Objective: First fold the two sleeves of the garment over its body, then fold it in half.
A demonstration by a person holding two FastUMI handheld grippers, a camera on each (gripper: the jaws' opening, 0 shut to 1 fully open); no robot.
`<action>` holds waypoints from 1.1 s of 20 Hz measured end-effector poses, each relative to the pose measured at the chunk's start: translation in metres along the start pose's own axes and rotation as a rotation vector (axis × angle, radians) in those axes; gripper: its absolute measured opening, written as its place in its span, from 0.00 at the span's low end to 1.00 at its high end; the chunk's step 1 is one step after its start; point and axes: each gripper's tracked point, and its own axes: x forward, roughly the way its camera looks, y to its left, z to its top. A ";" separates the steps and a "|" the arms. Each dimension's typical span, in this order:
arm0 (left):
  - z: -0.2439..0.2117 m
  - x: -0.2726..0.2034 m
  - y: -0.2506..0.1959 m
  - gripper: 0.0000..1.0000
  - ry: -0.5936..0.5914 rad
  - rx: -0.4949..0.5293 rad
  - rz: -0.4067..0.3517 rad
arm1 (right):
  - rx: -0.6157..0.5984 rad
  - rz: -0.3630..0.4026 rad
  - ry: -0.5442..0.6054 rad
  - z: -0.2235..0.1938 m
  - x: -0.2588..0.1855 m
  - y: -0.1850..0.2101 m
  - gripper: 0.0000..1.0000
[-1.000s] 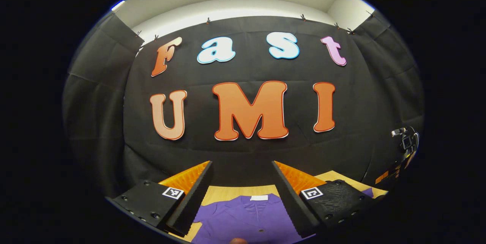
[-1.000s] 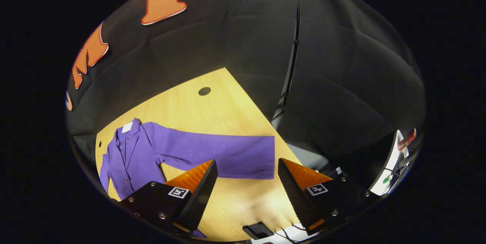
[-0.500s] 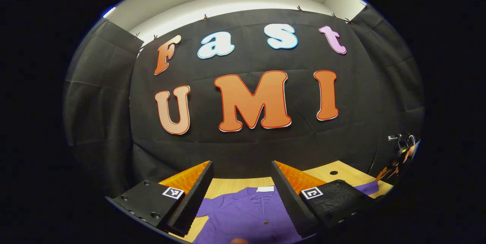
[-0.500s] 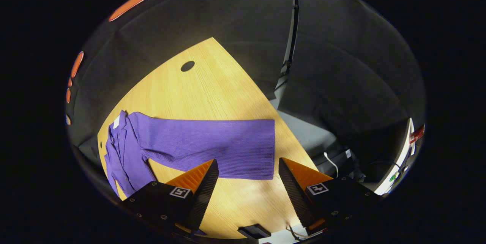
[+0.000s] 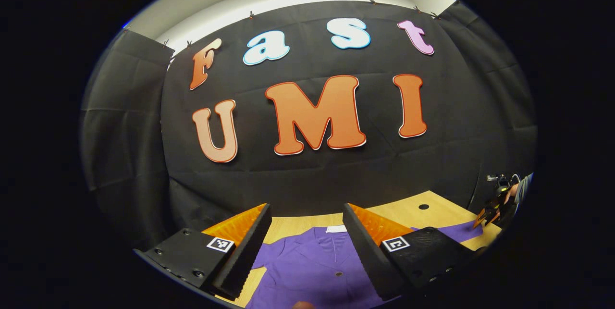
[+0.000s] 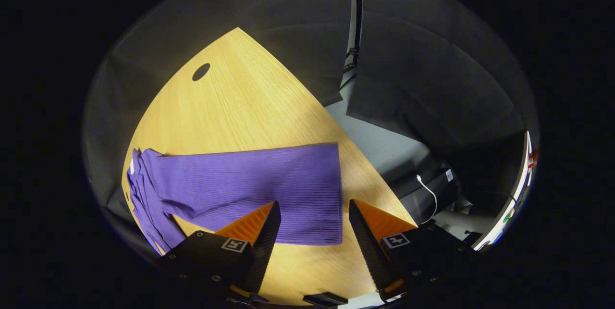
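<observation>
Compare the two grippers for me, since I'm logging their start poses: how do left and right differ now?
The left gripper points level, toward the booth wall, over the purple garment's collar; the right gripper tilts down at the wooden table, over the outstretched sleeve's cuff end. Both are open and hold nothing.

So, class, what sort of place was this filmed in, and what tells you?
Probably a recording booth, not a home: black cloth walls hang around one wooden table, where a purple garment lies spread out.
</observation>
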 end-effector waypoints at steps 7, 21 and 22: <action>-0.012 0.013 0.004 0.99 0.036 0.018 -0.016 | 0.033 -0.128 0.015 -0.004 0.002 -0.016 0.43; -0.022 0.034 0.036 0.96 0.036 -0.003 -0.084 | 0.001 0.063 -0.141 0.008 -0.086 0.080 0.03; -0.021 0.035 0.039 0.96 0.033 -0.006 -0.089 | -0.022 0.076 -0.158 0.007 -0.098 0.092 0.03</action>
